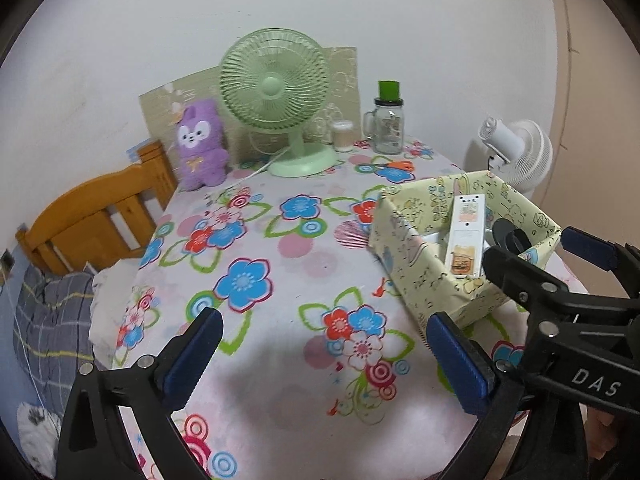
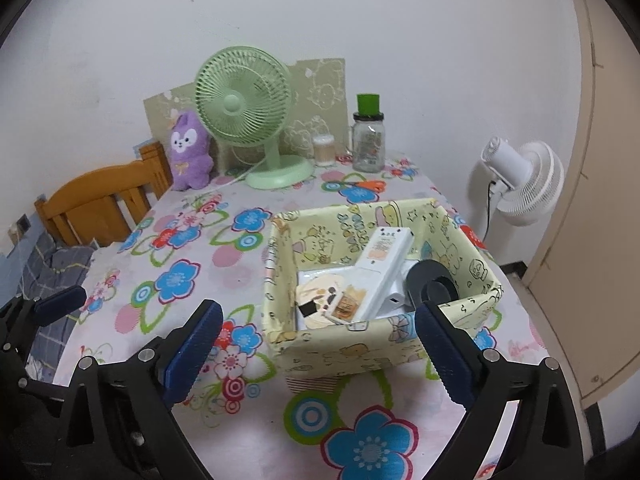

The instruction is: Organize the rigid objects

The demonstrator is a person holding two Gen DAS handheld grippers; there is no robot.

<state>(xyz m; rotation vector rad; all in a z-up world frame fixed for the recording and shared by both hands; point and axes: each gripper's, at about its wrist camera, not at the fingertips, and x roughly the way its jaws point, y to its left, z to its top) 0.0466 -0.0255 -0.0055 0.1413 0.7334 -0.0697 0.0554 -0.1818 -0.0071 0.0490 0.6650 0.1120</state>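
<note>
Fingers of both grippers, left (image 1: 322, 354) and right (image 2: 318, 354), spread wide and hold nothing; remote (image 2: 374, 276) and other items fill the box (image 2: 340, 350), scissors (image 1: 386, 167) remain out.

- pale green plastic desk fan (image 2: 244, 104), upright at back of table (image 2: 280, 392) with floral cloth
- purple plush bunny toy (image 2: 188, 152) left of it, leaning against beige patterned board (image 2: 320, 88)
- clear glass mug jar with green lid (image 2: 369, 140), small round cotton-swab tub (image 2: 323, 150) beside
- orange-handled scissors (image 1: 390, 166) flat near jar
- white clip fan (image 2: 520, 180) off table, right
- wooden headboard (image 2: 100, 204) left
</note>
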